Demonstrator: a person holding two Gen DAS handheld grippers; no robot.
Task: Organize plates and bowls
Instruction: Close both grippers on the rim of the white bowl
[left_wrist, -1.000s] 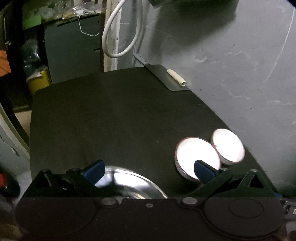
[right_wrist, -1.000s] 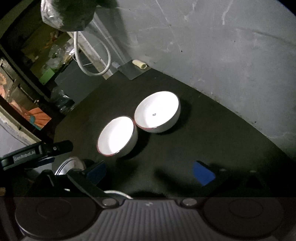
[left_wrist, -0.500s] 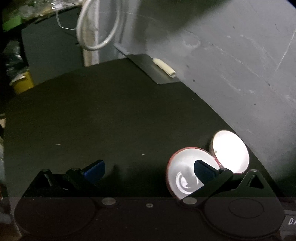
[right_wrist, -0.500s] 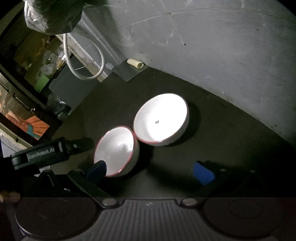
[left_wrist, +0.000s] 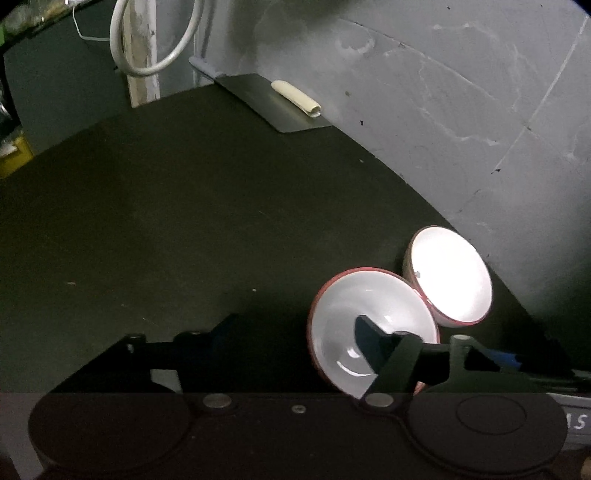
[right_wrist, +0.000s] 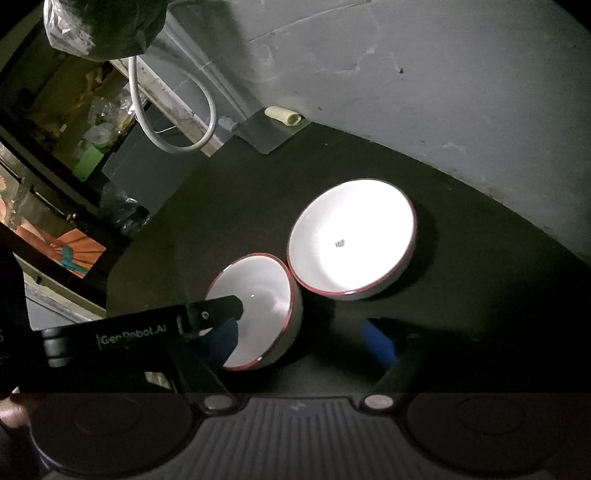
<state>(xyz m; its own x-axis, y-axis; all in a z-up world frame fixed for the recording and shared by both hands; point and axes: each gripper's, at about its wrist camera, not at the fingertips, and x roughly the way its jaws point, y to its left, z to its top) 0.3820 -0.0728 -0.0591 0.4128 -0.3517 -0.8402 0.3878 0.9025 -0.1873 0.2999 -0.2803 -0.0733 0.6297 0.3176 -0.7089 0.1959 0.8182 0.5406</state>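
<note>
Two white bowls with red rims stand side by side on a black table (left_wrist: 184, 206). The smaller bowl (left_wrist: 354, 314) (right_wrist: 258, 295) touches the larger bowl (left_wrist: 450, 273) (right_wrist: 351, 240). My left gripper (left_wrist: 291, 339) is open; its right finger reaches over the smaller bowl's rim into the bowl, its left finger is outside to the left. In the right wrist view that left gripper's finger (right_wrist: 210, 314) shows above the smaller bowl. My right gripper (right_wrist: 299, 343) is open and empty, just in front of the smaller bowl.
A grey wall (left_wrist: 443, 110) runs close behind the bowls. A flat metal sheet (left_wrist: 273, 107) with a cream tube (left_wrist: 295, 98) lies at the table's far edge. A white cable loop (left_wrist: 155, 55) hangs beyond. Shelves with clutter (right_wrist: 74, 122) stand to the left.
My left gripper moved right, off a steel plate and onto the smaller bowl, its right finger now inside the rim. My right gripper moved closer to the bowls.
</note>
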